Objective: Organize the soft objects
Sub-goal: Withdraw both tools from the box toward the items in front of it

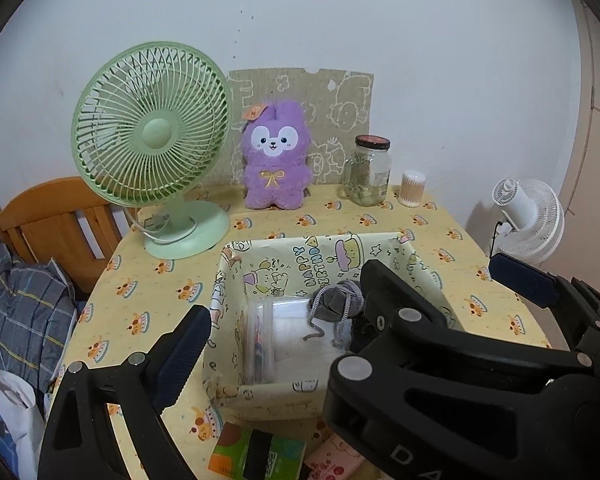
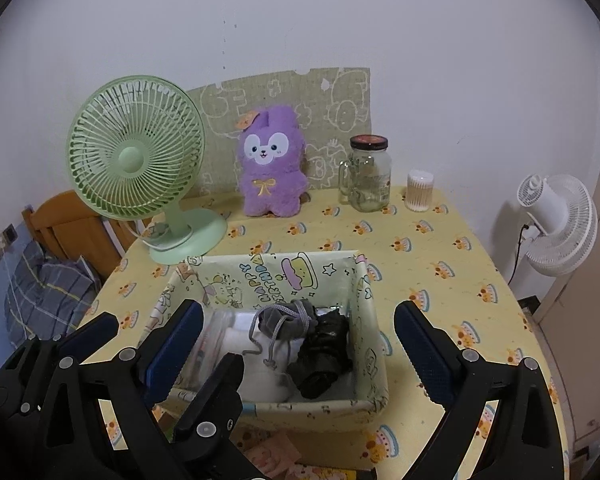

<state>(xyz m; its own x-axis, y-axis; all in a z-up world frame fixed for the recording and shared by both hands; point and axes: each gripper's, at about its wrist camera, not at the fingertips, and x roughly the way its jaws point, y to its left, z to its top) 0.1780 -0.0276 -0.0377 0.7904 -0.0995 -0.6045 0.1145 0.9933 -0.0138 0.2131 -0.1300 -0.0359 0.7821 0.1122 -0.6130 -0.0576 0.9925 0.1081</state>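
A paper-covered box (image 1: 292, 268) (image 2: 268, 276) printed with birthday cartoons sits mid-table. Inside lie a grey drawstring pouch (image 1: 336, 300) (image 2: 288, 320), a black crumpled soft item (image 2: 324, 348) and a white soft item in a clear bag (image 1: 288, 336) (image 2: 260, 376). A purple plush bunny (image 1: 274, 156) (image 2: 270, 164) stands upright at the back against the wall. My left gripper (image 1: 348, 288) and right gripper (image 2: 298, 308) both hang open over the box's near side, holding nothing. They overlap: one right-gripper finger (image 1: 380, 292) reaches between the left one's fingers.
A green desk fan (image 1: 152, 140) (image 2: 134, 156) stands back left. A glass jar (image 1: 370, 172) (image 2: 368, 176) and a cotton swab tub (image 1: 412, 188) (image 2: 419, 192) stand back right. A white fan (image 2: 556, 224) is off the table's right edge. A green-orange packet (image 1: 256, 456) lies by the front edge.
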